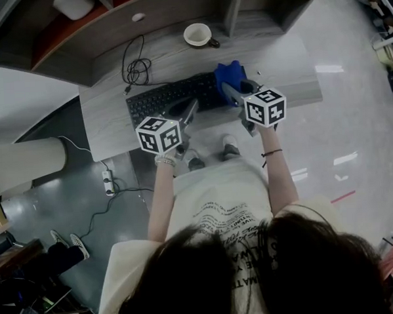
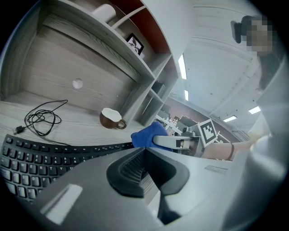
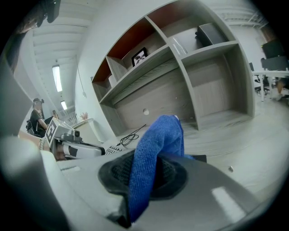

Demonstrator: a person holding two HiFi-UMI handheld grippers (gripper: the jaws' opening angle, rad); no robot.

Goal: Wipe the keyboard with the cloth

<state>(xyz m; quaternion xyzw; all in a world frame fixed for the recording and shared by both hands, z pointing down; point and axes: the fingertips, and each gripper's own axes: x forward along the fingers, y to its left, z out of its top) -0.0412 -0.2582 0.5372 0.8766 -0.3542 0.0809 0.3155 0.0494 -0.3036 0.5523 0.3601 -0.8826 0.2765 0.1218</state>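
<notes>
A black keyboard (image 1: 173, 95) lies on the grey desk (image 1: 109, 125). A blue cloth (image 1: 230, 76) is bunched over the keyboard's right end, and my right gripper (image 1: 232, 91) is shut on it. In the right gripper view the cloth (image 3: 158, 144) stands up between the two pads, pinched by my right gripper (image 3: 151, 169). My left gripper (image 1: 190, 109) hovers over the keyboard's front edge near its middle. Seen from the left gripper view, my left gripper (image 2: 143, 151) is shut, pads together, holding nothing, with the keyboard (image 2: 31, 158) below and the cloth (image 2: 149, 134) ahead.
A brown cup (image 1: 198, 35) with a white inside stands behind the keyboard, near the shelf unit (image 1: 143, 11). A coiled black cable (image 1: 136, 71) lies at the back left of the desk. A power strip (image 1: 108, 182) and wires lie on the floor on the left.
</notes>
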